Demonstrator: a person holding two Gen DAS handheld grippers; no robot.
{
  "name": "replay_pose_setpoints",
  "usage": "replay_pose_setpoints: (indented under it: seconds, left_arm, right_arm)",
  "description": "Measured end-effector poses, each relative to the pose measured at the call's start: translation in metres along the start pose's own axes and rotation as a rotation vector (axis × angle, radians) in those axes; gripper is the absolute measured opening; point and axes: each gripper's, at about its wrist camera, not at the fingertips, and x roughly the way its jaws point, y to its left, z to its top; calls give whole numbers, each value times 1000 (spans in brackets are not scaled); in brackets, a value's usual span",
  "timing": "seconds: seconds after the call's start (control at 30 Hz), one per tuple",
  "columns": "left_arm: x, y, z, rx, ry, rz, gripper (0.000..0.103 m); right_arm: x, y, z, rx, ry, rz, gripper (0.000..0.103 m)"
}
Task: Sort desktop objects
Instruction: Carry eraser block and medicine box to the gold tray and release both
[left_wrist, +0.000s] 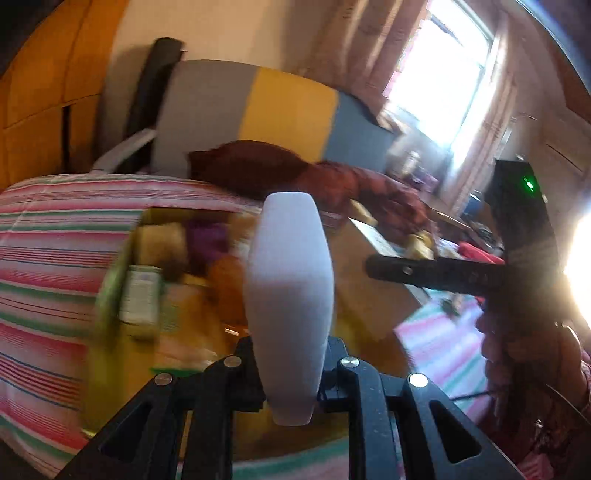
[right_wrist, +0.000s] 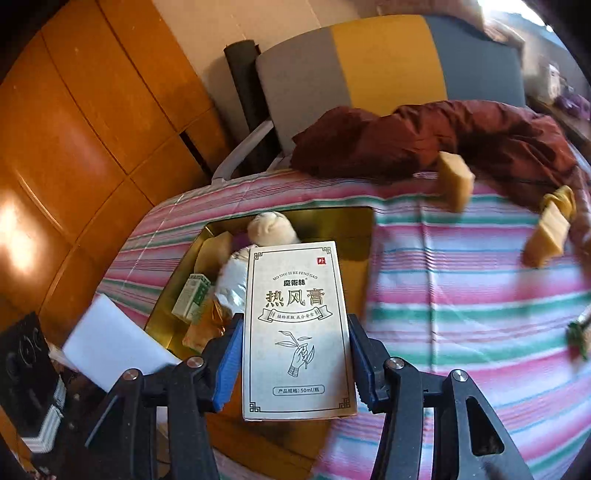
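My left gripper (left_wrist: 290, 369) is shut on a white sponge block (left_wrist: 290, 302) and holds it upright over a gold tray (left_wrist: 107, 295) of blurred small items. My right gripper (right_wrist: 295, 354) is shut on a pale carton with Chinese print (right_wrist: 297, 328), held above the same gold tray (right_wrist: 354, 225). In that tray lie a green-white box (right_wrist: 192, 297), a foil packet (right_wrist: 232, 284) and a beige soft item (right_wrist: 271, 229). The white sponge block also shows at the lower left of the right wrist view (right_wrist: 110, 343). The right gripper's arm shows in the left wrist view (left_wrist: 461, 275).
The tray sits on a striped cloth (right_wrist: 461, 295). Tan blocks (right_wrist: 454, 177) (right_wrist: 546, 236) and a small green item (right_wrist: 578, 334) lie on the cloth to the right. A dark red garment (right_wrist: 443, 140) lies at the back, before a grey and yellow chair (right_wrist: 369, 62).
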Motion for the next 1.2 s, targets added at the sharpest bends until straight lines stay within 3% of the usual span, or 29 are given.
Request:
replay_pose_setpoints:
  seconds: [0.1, 0.23, 0.37, 0.5, 0.67, 0.9, 1.2]
  left_arm:
    - [14, 28, 12, -48, 52, 36, 18]
    - [34, 52, 22, -104, 132, 29, 18]
    - [64, 54, 34, -43, 218, 47, 20]
    - [78, 54, 43, -15, 256, 136, 50]
    - [69, 61, 48, -56, 212, 146, 53]
    - [42, 66, 39, -179, 100, 198, 54]
    - [13, 71, 20, -278, 31, 310, 55]
  right_arm:
    - [20, 5, 15, 3, 12, -36, 53]
    - [46, 6, 31, 11, 27, -98, 53]
    - [67, 3, 43, 35, 39, -157, 53]
    - [85, -1, 49, 82, 51, -174, 54]
    - [80, -3, 47, 116, 23, -114, 68]
    - [43, -10, 35, 162, -75, -29, 69]
    - [-3, -25, 13, 109, -135, -61, 69]
